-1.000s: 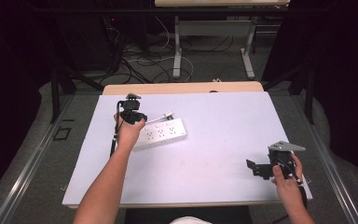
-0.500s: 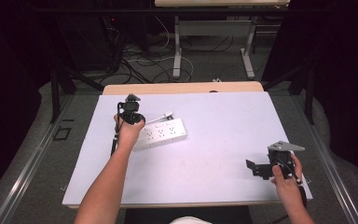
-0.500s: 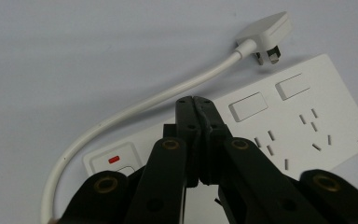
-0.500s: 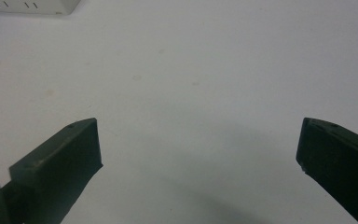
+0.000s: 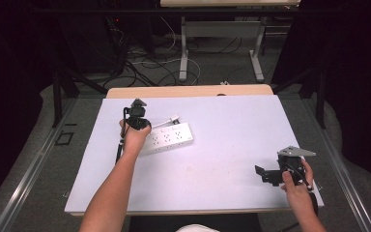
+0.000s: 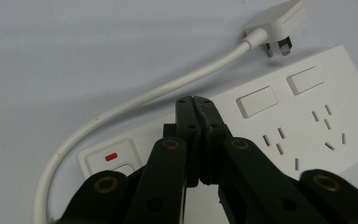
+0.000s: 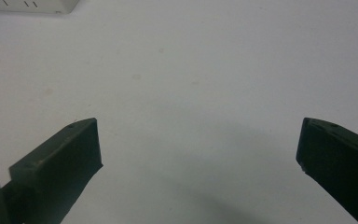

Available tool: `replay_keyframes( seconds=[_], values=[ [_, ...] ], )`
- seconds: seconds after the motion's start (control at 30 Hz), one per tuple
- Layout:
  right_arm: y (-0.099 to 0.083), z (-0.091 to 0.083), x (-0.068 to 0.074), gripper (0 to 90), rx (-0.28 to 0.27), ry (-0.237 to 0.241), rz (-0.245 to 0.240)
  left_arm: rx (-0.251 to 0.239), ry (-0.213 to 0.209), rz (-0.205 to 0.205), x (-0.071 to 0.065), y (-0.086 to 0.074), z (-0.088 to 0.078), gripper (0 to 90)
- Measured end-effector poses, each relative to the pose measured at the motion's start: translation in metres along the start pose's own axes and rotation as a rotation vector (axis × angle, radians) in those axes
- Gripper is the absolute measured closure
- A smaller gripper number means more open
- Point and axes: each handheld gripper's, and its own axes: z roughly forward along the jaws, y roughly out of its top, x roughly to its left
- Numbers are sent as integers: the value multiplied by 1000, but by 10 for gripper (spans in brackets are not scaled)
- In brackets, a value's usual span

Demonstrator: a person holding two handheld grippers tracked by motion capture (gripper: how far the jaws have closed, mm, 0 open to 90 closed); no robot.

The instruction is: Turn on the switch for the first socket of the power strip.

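With closed fingers, the left gripper (image 6: 196, 100) is being pressed toward the white plastic power strip's (image 5: 169, 137) switch, likely needing a firm downward push, while the right gripper's (image 7: 198, 149) fingers are being held open, idle.

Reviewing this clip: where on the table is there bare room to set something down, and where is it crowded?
Bare: the wide stretch of table between the power strip and the right gripper, plus the far right corner and the near left edge. Crowded: the left part, where the left gripper, jaws shut, sits over the strip beside its cord and plug.
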Motion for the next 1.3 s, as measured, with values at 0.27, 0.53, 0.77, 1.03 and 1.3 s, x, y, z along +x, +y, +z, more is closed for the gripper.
replay_keyframes(
  seconds=[0.27, 0.53, 0.77, 1.03, 1.3],
  values=[
    [0, 0, 0, 0, 0, 1, -2, 6, 2, -7, 0, -1, 4, 900],
    [0, 0, 0, 0, 3, -1, -2, 20, -2, -21, 4, -5, 9, 900],
    [0, 1, 0, 0, 5, 6, -4, 14, -7, -34, 6, -6, 12, 900],
    [0, 1, 0, 0, 8, 8, -1, 12, -10, -38, 5, -6, 11, 900],
    [0, 1, 1, 0, 7, 12, 1, 8, -22, -44, 5, -6, 11, 897]
  ],
)
